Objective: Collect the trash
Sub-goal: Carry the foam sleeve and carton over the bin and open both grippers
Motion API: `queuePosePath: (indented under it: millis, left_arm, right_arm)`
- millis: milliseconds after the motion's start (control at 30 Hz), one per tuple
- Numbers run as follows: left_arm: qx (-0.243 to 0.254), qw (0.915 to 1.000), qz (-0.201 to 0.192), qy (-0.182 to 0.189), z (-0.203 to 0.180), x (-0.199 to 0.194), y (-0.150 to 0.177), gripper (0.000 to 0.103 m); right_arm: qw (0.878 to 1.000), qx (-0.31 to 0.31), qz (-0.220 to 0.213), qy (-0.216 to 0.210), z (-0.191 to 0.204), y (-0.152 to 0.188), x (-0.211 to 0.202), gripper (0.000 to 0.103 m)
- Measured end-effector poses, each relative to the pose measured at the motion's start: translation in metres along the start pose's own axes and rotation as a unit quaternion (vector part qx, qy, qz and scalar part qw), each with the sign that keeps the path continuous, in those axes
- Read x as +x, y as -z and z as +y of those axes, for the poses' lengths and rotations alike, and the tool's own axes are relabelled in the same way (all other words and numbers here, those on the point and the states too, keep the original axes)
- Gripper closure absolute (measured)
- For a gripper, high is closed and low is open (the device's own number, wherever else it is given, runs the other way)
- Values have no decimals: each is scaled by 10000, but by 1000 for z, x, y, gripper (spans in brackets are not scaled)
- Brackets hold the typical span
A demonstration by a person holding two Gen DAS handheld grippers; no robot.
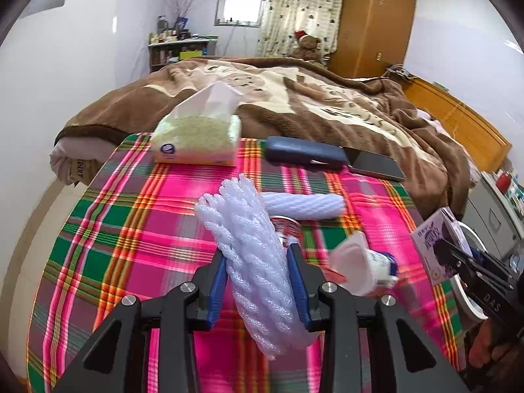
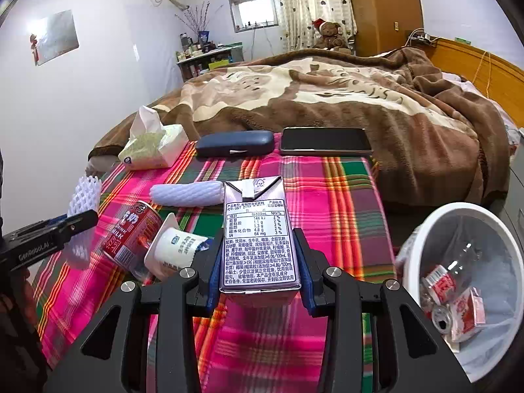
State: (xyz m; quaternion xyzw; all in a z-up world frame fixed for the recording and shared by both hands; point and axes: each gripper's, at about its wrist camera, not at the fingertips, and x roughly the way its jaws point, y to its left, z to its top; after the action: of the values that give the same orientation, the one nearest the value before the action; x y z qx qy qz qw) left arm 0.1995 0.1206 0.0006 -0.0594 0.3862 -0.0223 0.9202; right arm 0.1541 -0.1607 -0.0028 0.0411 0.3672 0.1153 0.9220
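Note:
My left gripper (image 1: 257, 268) is shut on a white foam net sleeve (image 1: 252, 255) and holds it above the plaid table; the sleeve also shows in the right wrist view (image 2: 82, 206). My right gripper (image 2: 258, 252) is shut on a purple drink carton (image 2: 258, 232), also seen at the right of the left wrist view (image 1: 439, 242). On the plaid cloth (image 2: 327, 216) lie a second foam sleeve (image 2: 188, 194), a red milk can (image 2: 131, 239) and a white yogurt cup (image 2: 173, 252). A white trash bin (image 2: 425, 229) stands at the right with wrappers and a bottle inside.
A tissue pack (image 2: 154, 145), a dark glasses case (image 2: 235, 143) and a phone (image 2: 324, 140) lie along the table's far edge. A bed with a brown blanket (image 2: 327, 98) lies behind. A wardrobe (image 1: 373, 23) stands at the back.

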Motion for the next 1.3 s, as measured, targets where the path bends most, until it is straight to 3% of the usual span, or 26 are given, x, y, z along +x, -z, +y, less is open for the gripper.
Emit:
queuePosePath:
  millis: [600,1300]
  left_arm:
    - [519,9974,-69,499,-79,-29,18,67]
    - [1481,9775,91,1498,-234,-25,39,67]
  right_arm:
    - [9993,232,-185,232,-37,11,-37,64]
    - [9914,766,-295,1023,-129,27,-77,64]
